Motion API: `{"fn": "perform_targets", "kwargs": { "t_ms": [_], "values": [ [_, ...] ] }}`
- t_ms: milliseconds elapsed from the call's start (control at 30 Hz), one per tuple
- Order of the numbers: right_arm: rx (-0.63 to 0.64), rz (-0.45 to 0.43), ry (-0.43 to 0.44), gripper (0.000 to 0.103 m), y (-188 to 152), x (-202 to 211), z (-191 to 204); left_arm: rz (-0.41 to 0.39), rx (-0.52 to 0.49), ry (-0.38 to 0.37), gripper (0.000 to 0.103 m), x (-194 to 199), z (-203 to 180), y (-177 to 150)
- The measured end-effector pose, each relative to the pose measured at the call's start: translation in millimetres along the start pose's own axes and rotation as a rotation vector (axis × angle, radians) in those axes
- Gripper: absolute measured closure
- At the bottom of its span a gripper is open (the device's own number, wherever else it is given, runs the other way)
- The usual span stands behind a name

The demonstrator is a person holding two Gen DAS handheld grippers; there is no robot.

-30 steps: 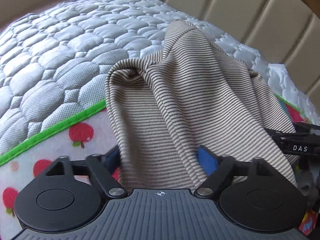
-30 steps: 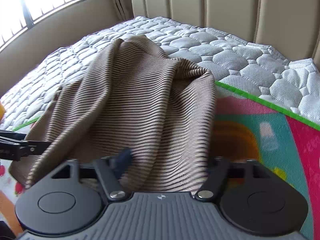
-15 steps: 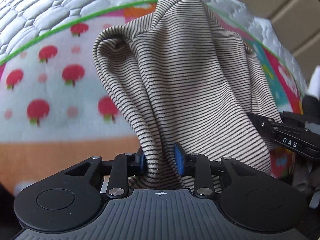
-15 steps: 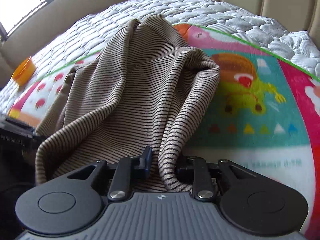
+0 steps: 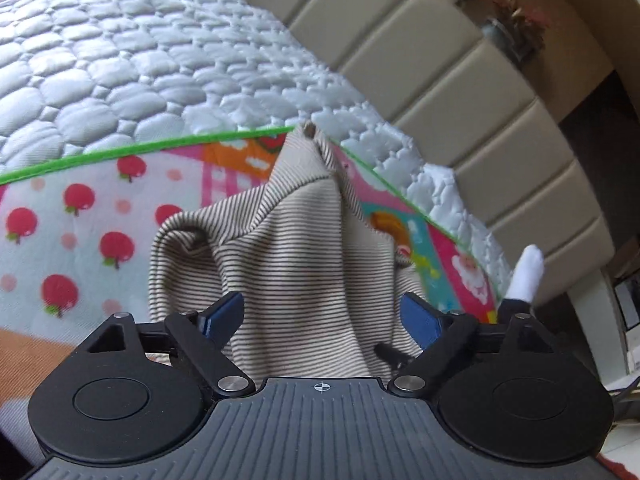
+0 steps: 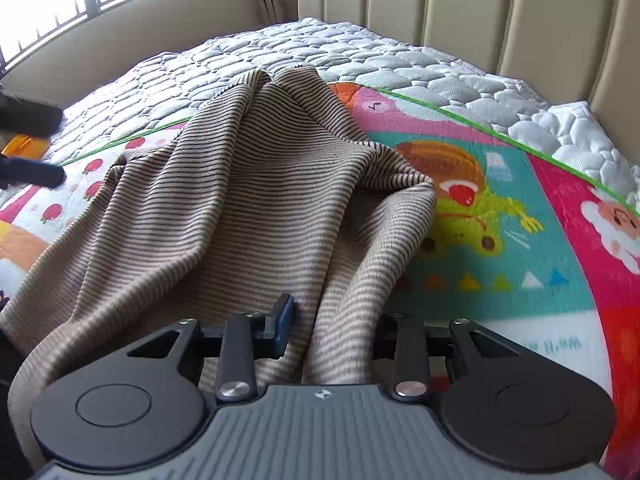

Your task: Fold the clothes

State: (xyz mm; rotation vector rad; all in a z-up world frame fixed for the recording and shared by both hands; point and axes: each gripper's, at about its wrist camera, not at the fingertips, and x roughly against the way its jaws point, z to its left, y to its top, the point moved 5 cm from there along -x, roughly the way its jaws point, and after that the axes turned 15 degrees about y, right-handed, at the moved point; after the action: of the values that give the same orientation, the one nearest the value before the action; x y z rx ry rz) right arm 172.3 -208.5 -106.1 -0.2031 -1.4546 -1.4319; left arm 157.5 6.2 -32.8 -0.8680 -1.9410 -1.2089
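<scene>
While my left gripper (image 5: pixel 322 318) stands spread and my right gripper (image 6: pixel 334 326) half-spread around bunched cloth, the soft, limp striped garment (image 6: pixel 248 216) drapes over the play mat (image 6: pixel 520 248); grab hems.

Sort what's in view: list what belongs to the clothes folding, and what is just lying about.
Belongs to the folding:
- striped garment, bunched on the mat
- left gripper, jaws wide apart around the cloth
- right gripper, cloth between its jaws
- cartoon play mat, the surface under the garment

Just lying about:
- quilted mattress
- orange object by the mattress edge
- padded headboard
</scene>
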Motion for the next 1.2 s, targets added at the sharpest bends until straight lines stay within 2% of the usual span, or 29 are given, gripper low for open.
{"fn": "perform_targets", "kwargs": {
  "t_ms": [133, 200, 233, 267, 300, 367, 433, 500, 533, 633, 700, 733, 800, 867, 933, 1000, 1100, 1200],
  "values": [
    [0.031, -0.006, 0.005, 0.07, 5.7, -12.2, 0.1, 0.051, 0.056, 0.088, 0.014, -45.5, 9.0, -7.0],
    [0.03, -0.024, 0.021, 0.07, 4.3, -12.9, -2.9, 0.069, 0.075, 0.081, 0.014, -58.2, 11.0, -11.7],
    [0.029, -0.036, 0.031, 0.069, 2.8, -12.5, -4.6, 0.074, 0.078, 0.054, 0.014, -61.4, 10.3, -13.9],
    [0.028, -0.047, 0.04, 0.069, 1.3, -12.1, -6.2, 0.084, 0.081, -0.006, 0.014, -61.4, 6.2, -14.2],
    [0.029, -0.053, 0.042, 0.068, 0.2, -11.9, -6.5, 0.097, 0.083, -0.087, 0.014, -59.3, 0.0, -13.3],
    [0.04, -0.054, 0.035, 0.068, 0.2, -12.9, -4.4, 0.074, 0.128, -0.225, 0.013, -48.8, -8.3, -2.7],
    [0.048, -0.049, 0.028, 0.068, 0.6, -13.1, -2.9, -0.002, 0.23, -0.309, 0.013, -34.0, -3.8, 20.0],
    [0.054, -0.046, 0.021, 0.066, 1.3, -12.9, -2.2, -0.104, 0.392, -0.328, 0.013, -19.9, 23.6, 50.3],
    [0.056, -0.044, 0.01, 0.065, 1.6, -13.2, -1.7, -0.167, 0.468, -0.31, 0.013, -12.3, 42.4, 65.2],
    [0.062, -0.04, -0.031, 0.054, 2.3, -14.1, -1.6, -0.332, 0.632, -0.171, 0.011, 9.9, 111.3, 100.1],
    [0.064, -0.039, -0.07, 0.032, 2.5, -14.8, -3.6, -0.35, 0.688, -0.083, 0.009, 21.8, 153.8, 110.6],
    [0.049, -0.038, -0.091, 0.026, 2.9, -15.2, -7.6, -0.341, 0.707, -0.036, 0.008, 27.3, 174.2, 112.2],
    [-0.007, -0.033, -0.105, 0.006, 4.7, -17.0, -17.6, -0.314, 0.708, 0.07, 0.006, 34.7, 203.5, 107.2],
    [-0.073, -0.036, -0.077, 0.0, 4.5, -18.0, -26.2, -0.296, 0.666, 0.162, 0.005, 41.1, 217.2, 97.9],
    [-0.082, -0.041, -0.077, 0.0, 3.6, -17.8, -26.5, -0.265, 0.618, 0.212, 0.004, 40.1, 216.2, 87.2],
    [-0.085, -0.027, -0.082, 0.0, 3.4, -17.1, -25.6, -0.222, 0.587, 0.222, 0.003, 31.8, 203.0, 79.1],
    [-0.101, 0.02, -0.08, 0.0, 4.5, -16.0, -26.3, -0.169, 0.573, 0.191, 0.001, 11.3, 166.8, 70.6],
    [-0.115, 0.066, -0.08, 0.0, 5.7, -14.5, -26.7, -0.159, 0.611, 0.157, 0.001, -9.5, 119.3, 71.2]
  ]
}}
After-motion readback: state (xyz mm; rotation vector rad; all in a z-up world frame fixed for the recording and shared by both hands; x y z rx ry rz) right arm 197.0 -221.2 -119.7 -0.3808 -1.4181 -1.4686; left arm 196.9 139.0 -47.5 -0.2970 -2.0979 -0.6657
